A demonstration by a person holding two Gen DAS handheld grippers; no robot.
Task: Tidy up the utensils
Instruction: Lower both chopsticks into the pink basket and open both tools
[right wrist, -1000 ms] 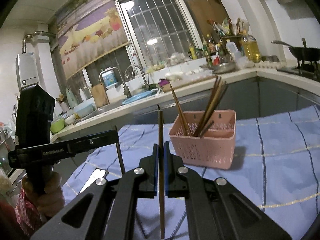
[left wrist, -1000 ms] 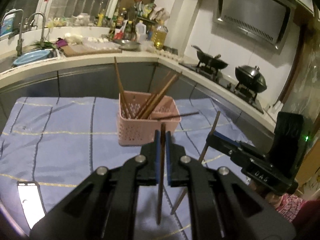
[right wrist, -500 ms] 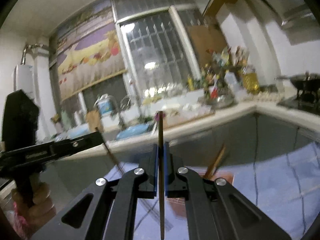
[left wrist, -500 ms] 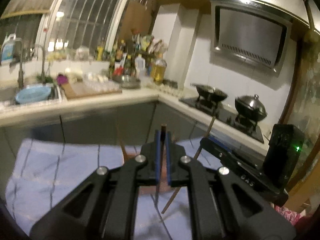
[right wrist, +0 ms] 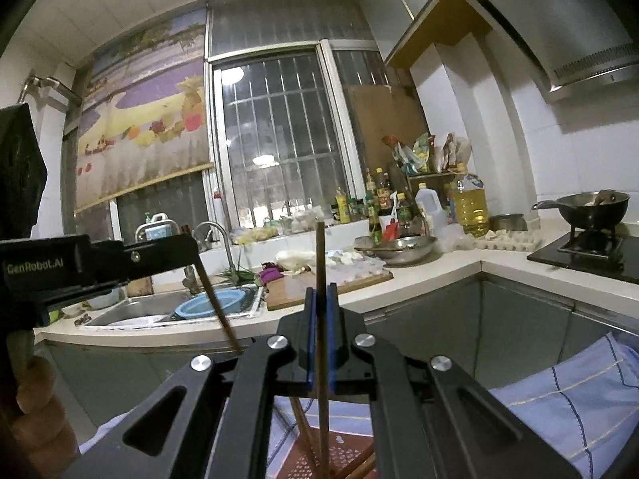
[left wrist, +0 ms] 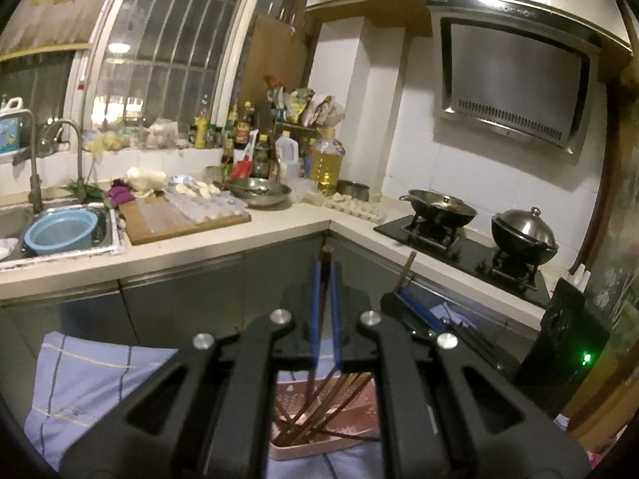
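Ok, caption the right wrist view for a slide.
Right gripper holding a chopstick upright above the pink basket, left gripper alongside with another chopstick.

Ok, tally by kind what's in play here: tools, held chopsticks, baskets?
Tools: 2, left tool, right tool
Held chopsticks: 2, left chopstick, right chopstick
Pink basket: 1
Total: 5; chopsticks inside the basket overlap too much to count.

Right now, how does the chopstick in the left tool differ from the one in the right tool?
The left tool's chopstick slants, seen from the right camera; the right tool's chopstick stands almost straight up.

The left tool shows only a short tip of its chopstick above its fingers; the right tool leaves a longer stretch above.

Both are brown sticks, pinched and pointing down into the pink basket.
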